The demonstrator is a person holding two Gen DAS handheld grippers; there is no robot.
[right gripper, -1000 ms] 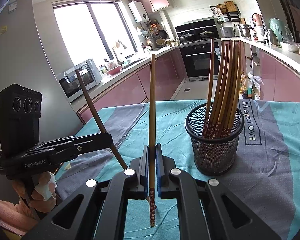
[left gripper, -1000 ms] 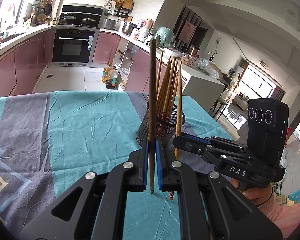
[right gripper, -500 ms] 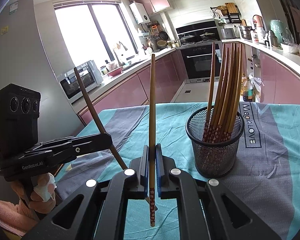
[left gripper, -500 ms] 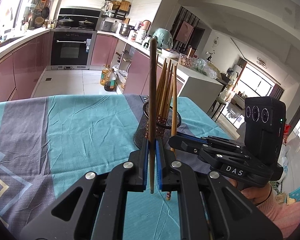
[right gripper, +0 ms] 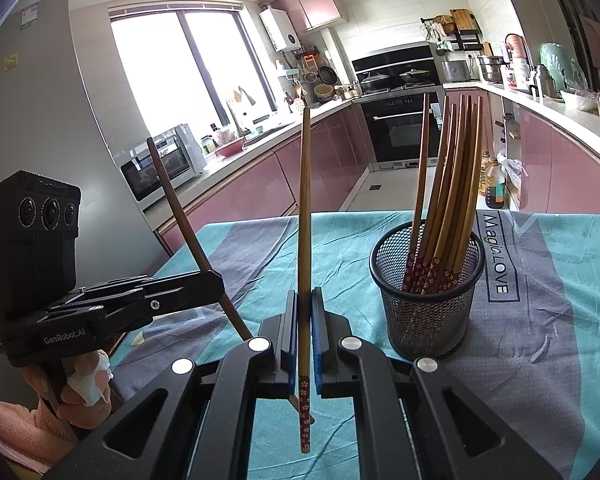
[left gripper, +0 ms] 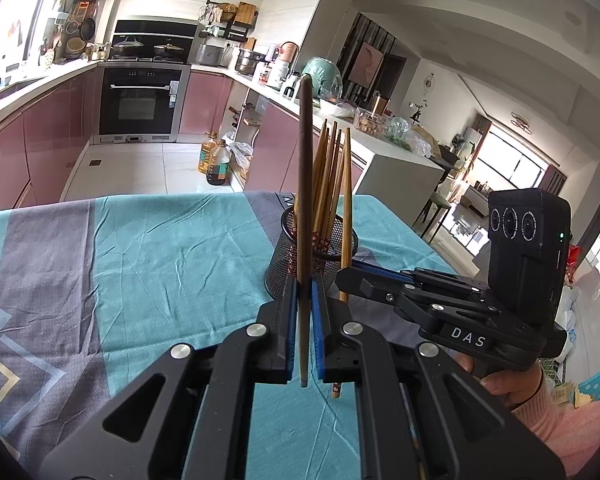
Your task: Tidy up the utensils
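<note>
My left gripper point(left gripper: 305, 292) is shut on a dark brown chopstick point(left gripper: 304, 184) that stands upright between its blue pads. Just behind it stands a black mesh holder point(left gripper: 284, 256) with several light wooden chopsticks. My right gripper point(right gripper: 304, 304) is shut on a light chopstick point(right gripper: 304, 208), its red flowered end pointing down. The mesh holder point(right gripper: 428, 312) stands to its right on the cloth. Each gripper shows in the other's view: the right gripper point(left gripper: 344, 276) beside the holder, the left gripper point(right gripper: 214, 282) at the left, its dark chopstick point(right gripper: 180, 216) leaning.
A teal and grey cloth point(left gripper: 160, 260) covers the table point(right gripper: 560, 320); its far and right edges lie close behind the holder. A hand point(left gripper: 508, 384) in a pink sleeve holds the right gripper. Kitchen counters, an oven and oil bottles stand beyond the table.
Both grippers keep their chopsticks clamped and stay almost still; the views drift only slightly.
</note>
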